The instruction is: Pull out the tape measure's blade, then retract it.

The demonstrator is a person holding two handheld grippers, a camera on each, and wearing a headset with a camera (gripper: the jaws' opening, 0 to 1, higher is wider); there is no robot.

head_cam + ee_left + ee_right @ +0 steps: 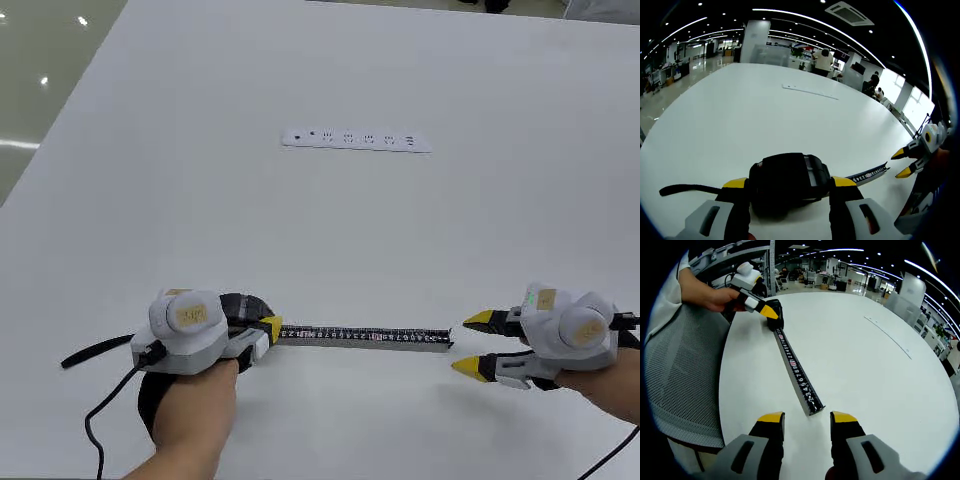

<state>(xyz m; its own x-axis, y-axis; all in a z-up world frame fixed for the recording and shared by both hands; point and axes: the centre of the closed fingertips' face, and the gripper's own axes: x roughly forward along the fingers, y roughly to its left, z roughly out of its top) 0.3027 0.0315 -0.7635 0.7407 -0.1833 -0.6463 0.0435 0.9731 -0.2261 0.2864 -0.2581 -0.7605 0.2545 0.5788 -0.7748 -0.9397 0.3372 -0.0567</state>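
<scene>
A black tape measure case (pixel 247 312) (pixel 789 181) sits on the white table, with my left gripper (pixel 262 334) (pixel 789 182) shut on it. Its dark blade (pixel 364 336) (pixel 797 373) (pixel 867 174) lies pulled out flat to the right across the table. My right gripper (pixel 473 343) (pixel 807 417) is open, its yellow tips just past the blade's end hook, not touching it. In the right gripper view the case (pixel 776 319) lies far off in the left gripper (pixel 767 311). The right gripper (pixel 903 163) also shows at the left gripper view's right edge.
A white power strip (pixel 356 140) (pixel 809 90) (pixel 887 336) lies farther back on the table. A black strap (pixel 97 350) (pixel 687 189) trails left from the case, and a cable (pixel 105 415) runs from the left gripper. The table's left edge (pixel 60 120) drops to the floor.
</scene>
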